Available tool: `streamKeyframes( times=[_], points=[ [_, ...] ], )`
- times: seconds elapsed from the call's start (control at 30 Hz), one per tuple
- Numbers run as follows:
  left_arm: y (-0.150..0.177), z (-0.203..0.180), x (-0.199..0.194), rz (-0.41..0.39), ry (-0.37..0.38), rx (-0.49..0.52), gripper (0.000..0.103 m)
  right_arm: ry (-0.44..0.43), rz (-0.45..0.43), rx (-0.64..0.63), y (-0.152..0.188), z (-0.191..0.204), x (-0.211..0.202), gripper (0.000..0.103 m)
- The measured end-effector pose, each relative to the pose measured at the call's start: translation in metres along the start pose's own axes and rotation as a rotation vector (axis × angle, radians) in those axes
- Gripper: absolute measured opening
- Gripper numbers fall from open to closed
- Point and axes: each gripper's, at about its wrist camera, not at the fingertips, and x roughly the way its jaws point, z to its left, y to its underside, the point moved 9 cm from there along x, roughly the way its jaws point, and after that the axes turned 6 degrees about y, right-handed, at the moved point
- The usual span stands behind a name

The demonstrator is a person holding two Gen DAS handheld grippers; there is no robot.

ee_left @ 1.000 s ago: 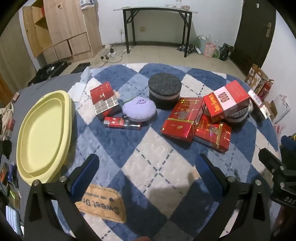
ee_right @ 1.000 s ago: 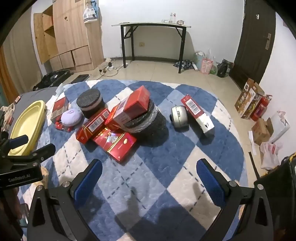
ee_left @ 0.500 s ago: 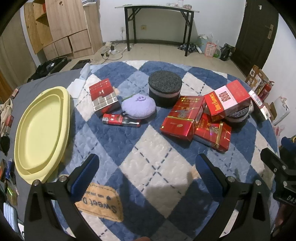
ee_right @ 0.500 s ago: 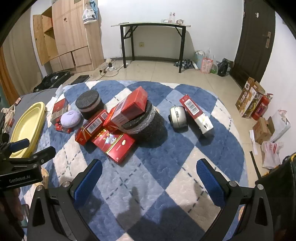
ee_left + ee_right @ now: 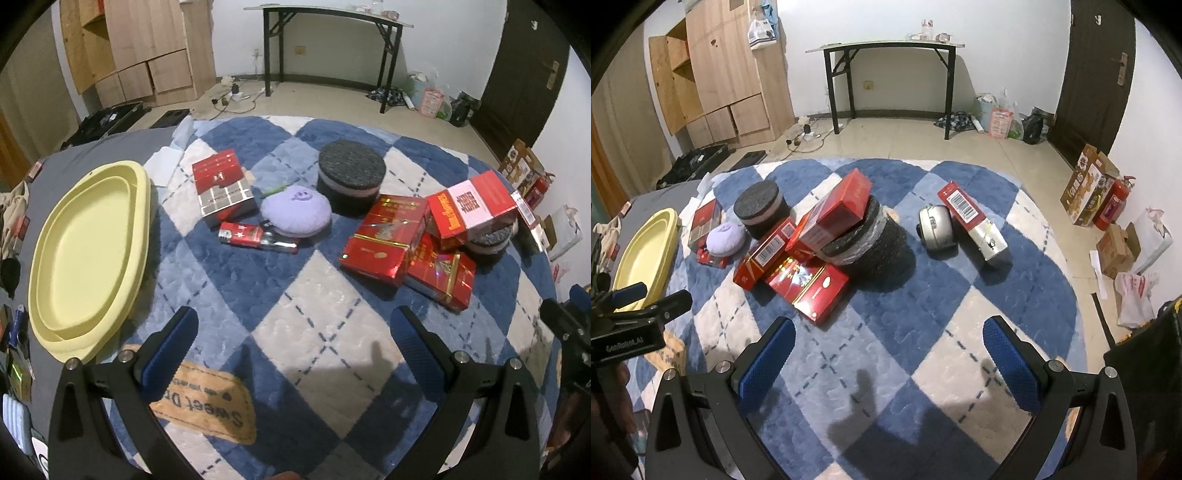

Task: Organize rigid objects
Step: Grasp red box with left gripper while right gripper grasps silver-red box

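Note:
On a blue and white checked rug (image 5: 303, 314) lie several red boxes: one red and grey box (image 5: 223, 186) at the left, a small red pack (image 5: 243, 234), and a pile of red boxes (image 5: 391, 232) at the right, one leaning on a dark round cushion (image 5: 871, 236). A second dark round cushion (image 5: 351, 175) and a purple plush (image 5: 295, 216) sit mid-rug. A silver tin (image 5: 936, 227) and a long red and silver box (image 5: 973, 221) lie further right. My left gripper (image 5: 293, 341) and right gripper (image 5: 890, 349) both hover open above bare rug, holding nothing.
A yellow oval tray (image 5: 85, 243) lies at the rug's left edge on grey cloth. A tan label (image 5: 207, 402) is sewn on the rug's near edge. Beyond the rug are a black table (image 5: 890, 74), wooden cabinets (image 5: 716, 74), cardboard boxes and a fire extinguisher (image 5: 1112, 203).
Both views have shifted slightly; the objects sit a little lower and closer in the frames. Nothing on the rug has moved and both grippers stay open.

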Motion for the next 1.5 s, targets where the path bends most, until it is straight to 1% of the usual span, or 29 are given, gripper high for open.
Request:
streamKeyframes(
  times=[0.13,0.23,0.33,0.4,0.5,0.57,0.63,0.7,0.73,0.77,0.87,0.97,1.03,1.13,1.23,1.3,1.37,1.4,1.43,1.5],
  points=[
    [-0.001,0.004,0.001,0.006,-0.004,-0.007,0.103,-0.007,-0.006,0.011,-0.003,-0.012,0.002,0.103],
    [-0.004,0.007,0.002,0.004,-0.013,0.003,0.103,0.037,-0.016,-0.003,-0.005,-0.027,0.008,0.103],
    [-0.015,0.017,0.003,0.003,-0.030,-0.004,0.103,0.091,-0.036,-0.032,-0.015,-0.045,0.016,0.103],
    [-0.028,0.026,0.005,0.004,-0.052,-0.004,0.103,0.117,-0.043,-0.073,-0.022,-0.052,0.023,0.103],
    [-0.053,0.048,0.015,0.011,-0.129,-0.004,0.103,0.145,-0.059,-0.138,-0.030,-0.054,0.033,0.103],
    [-0.071,0.062,0.026,0.021,-0.122,-0.043,0.103,0.148,-0.062,-0.177,-0.031,-0.051,0.042,0.103],
    [-0.086,0.071,0.042,0.070,-0.098,-0.087,0.103,0.147,-0.057,-0.201,-0.031,-0.051,0.053,0.103],
    [-0.096,0.076,0.057,0.108,-0.080,-0.115,0.103,0.150,-0.047,-0.202,-0.031,-0.055,0.063,0.103],
    [-0.101,0.079,0.067,0.141,-0.073,-0.128,0.103,0.149,-0.044,-0.198,-0.032,-0.058,0.069,0.103],
    [-0.107,0.084,0.077,0.178,-0.077,-0.139,0.103,0.146,-0.043,-0.198,-0.032,-0.059,0.074,0.103],
    [-0.122,0.100,0.096,0.209,-0.118,-0.175,0.103,0.154,-0.062,-0.239,-0.036,-0.059,0.084,0.103],
    [-0.123,0.112,0.113,0.244,-0.128,-0.226,0.103,0.161,-0.059,-0.287,-0.038,-0.061,0.095,0.103],
    [-0.119,0.117,0.126,0.274,-0.134,-0.242,0.103,0.148,-0.052,-0.298,-0.038,-0.060,0.102,0.103],
    [-0.110,0.122,0.136,0.299,-0.145,-0.271,0.103,0.154,-0.052,-0.338,-0.038,-0.057,0.115,0.102],
    [-0.101,0.121,0.144,0.319,-0.136,-0.298,0.103,0.146,-0.028,-0.350,-0.039,-0.055,0.130,0.094],
    [-0.099,0.121,0.145,0.310,-0.140,-0.297,0.103,0.122,0.003,-0.333,-0.039,-0.054,0.140,0.090],
    [-0.098,0.119,0.144,0.302,-0.143,-0.293,0.103,0.100,0.020,-0.328,-0.040,-0.053,0.148,0.079],
    [-0.098,0.119,0.144,0.303,-0.144,-0.296,0.103,0.095,0.023,-0.330,-0.040,-0.053,0.150,0.077],
    [-0.098,0.117,0.144,0.305,-0.140,-0.300,0.100,0.091,0.024,-0.329,-0.040,-0.053,0.152,0.075],
    [-0.099,0.114,0.143,0.306,-0.124,-0.306,0.095,0.086,0.024,-0.324,-0.042,-0.055,0.154,0.074]
  ],
)
